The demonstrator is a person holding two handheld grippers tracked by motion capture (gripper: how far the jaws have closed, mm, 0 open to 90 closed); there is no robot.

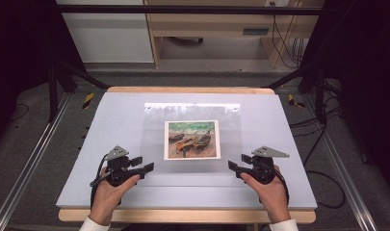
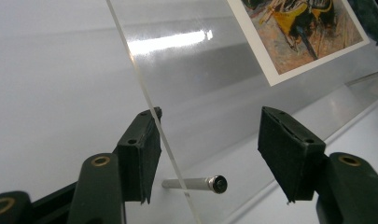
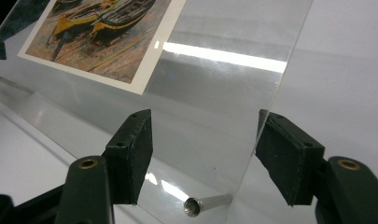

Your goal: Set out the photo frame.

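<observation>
- Left gripper point(image 1: 145, 164), lower left of the high view: jaws partly apart, straddling the clear acrylic sheet's point(image 1: 154, 137) edge; whether the pads touch it I cannot tell.
- Right gripper point(image 1: 237, 163), lower right: the same at the opposite edge.
- Small metal standoff pin point(image 2: 196, 183) sits under each near corner.
- Boat painting print point(image 1: 191, 139) lies centre, under the sheet.

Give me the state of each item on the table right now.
Clear acrylic sheet: flat over the picture, both side edges between jaws.
Picture: flat, face up under the sheet.
Left gripper: open.
Right gripper: open.
Metal standoff: lying level under the sheet.
</observation>
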